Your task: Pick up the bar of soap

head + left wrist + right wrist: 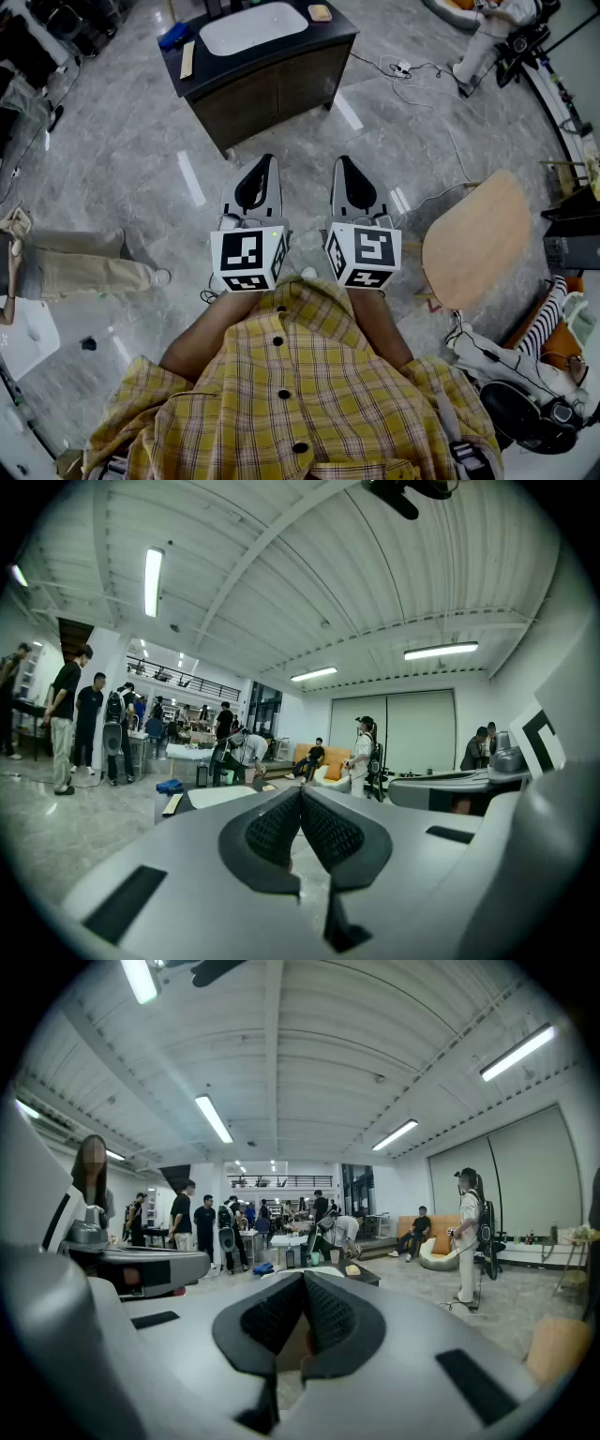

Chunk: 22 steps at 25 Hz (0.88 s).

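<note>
Past my shirt [291,394], left gripper [268,164] and right gripper [341,164] sit closed and empty; I must first reach the soap [320,12], top centre.

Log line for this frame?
phase: pre-grasp | left hand-held gripper: shut, empty | right hand-held gripper: shut, empty | bar of soap: on counter beside sink, untouched

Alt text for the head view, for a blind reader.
A person in a yellow plaid shirt holds the left hand-held gripper and right hand-held gripper, both shut, side by side above a floor. Ahead, a dark cabinet carries a white sink and a bar of soap.
</note>
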Motion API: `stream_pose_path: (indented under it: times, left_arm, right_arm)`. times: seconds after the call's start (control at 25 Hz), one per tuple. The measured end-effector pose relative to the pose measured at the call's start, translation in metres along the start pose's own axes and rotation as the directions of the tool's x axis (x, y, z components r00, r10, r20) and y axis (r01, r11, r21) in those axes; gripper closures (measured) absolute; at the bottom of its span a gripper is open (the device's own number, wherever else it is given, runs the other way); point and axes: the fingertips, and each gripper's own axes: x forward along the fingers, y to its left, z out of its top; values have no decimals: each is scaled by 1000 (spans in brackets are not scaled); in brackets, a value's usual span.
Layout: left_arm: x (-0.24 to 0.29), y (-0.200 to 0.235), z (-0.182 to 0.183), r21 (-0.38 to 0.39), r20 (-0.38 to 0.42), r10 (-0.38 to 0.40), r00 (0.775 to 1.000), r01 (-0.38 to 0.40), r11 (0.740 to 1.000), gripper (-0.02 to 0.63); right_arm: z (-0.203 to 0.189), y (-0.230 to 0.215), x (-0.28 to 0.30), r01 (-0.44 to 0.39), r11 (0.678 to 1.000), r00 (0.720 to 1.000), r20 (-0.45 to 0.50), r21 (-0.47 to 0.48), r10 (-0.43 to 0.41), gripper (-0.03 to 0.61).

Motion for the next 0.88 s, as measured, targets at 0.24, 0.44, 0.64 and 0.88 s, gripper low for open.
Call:
stream_pose_path:
  times: [0.24,0.44,0.64,0.88]
  left_arm:
    - [4,4,1,3,-5,-2,1000,2,1000,601]
    - [-1,-3,-4,12,-12,3,1000,-3,1000,601]
    - [-2,-10,-9,14,-23,24,999,-24,1000,601]
    - [0,-38,-15,17,-13,47,999,-47,999,601]
  right_arm:
    - [2,1,5,2,1000,1000,0,2,-2,560]
    - [-2,-4,-2,-2,1000,1000,-1,11,2,560]
    - [-1,-11,-8,-17,1000,1000,13,6,17,560]
    - [-13,-35,-25,-37,999,999,13,17,36,560]
